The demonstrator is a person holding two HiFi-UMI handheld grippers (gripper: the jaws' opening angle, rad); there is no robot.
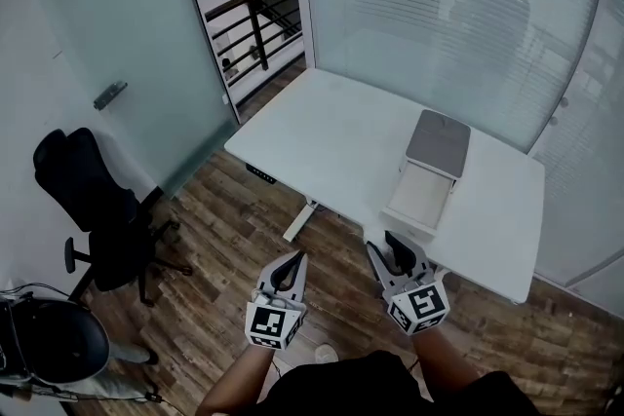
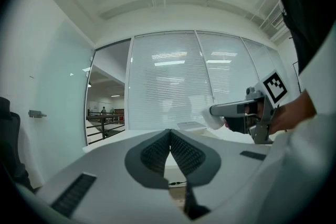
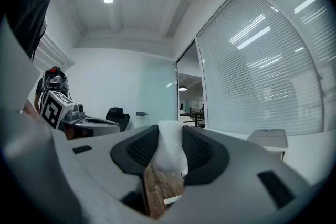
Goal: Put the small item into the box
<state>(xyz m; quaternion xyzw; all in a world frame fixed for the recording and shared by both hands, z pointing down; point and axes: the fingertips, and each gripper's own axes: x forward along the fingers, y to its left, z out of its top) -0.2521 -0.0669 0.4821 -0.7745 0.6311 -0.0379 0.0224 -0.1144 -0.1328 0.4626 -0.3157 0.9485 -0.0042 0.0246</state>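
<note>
White laminate tops the long bench (image 1: 331, 136) in the head view. Toward its right end lies a pale rectangular box (image 1: 422, 194) with a grey lid panel (image 1: 438, 143) on its far side. The left hand-held gripper (image 1: 293, 265) hangs over the brown wooden floor (image 1: 224, 239), and the right hand-held gripper (image 1: 382, 246) reaches the bench's near edge, close to the box. A black office chair (image 1: 93, 200) stands at the left. In the left gripper view, the left hand-held gripper (image 2: 170, 135) has its jaws pressed together with nothing between them; beyond it the right hand-held gripper (image 2: 218, 111) carries something white at its tip. In the right gripper view, the right hand-held gripper (image 3: 169, 139) pinches a small white soft-looking item (image 3: 169, 152) between its dark ribbed pads (image 3: 142, 147), and the box (image 3: 268, 137) sits on the bench ahead to the right, apart from the item.
</note>
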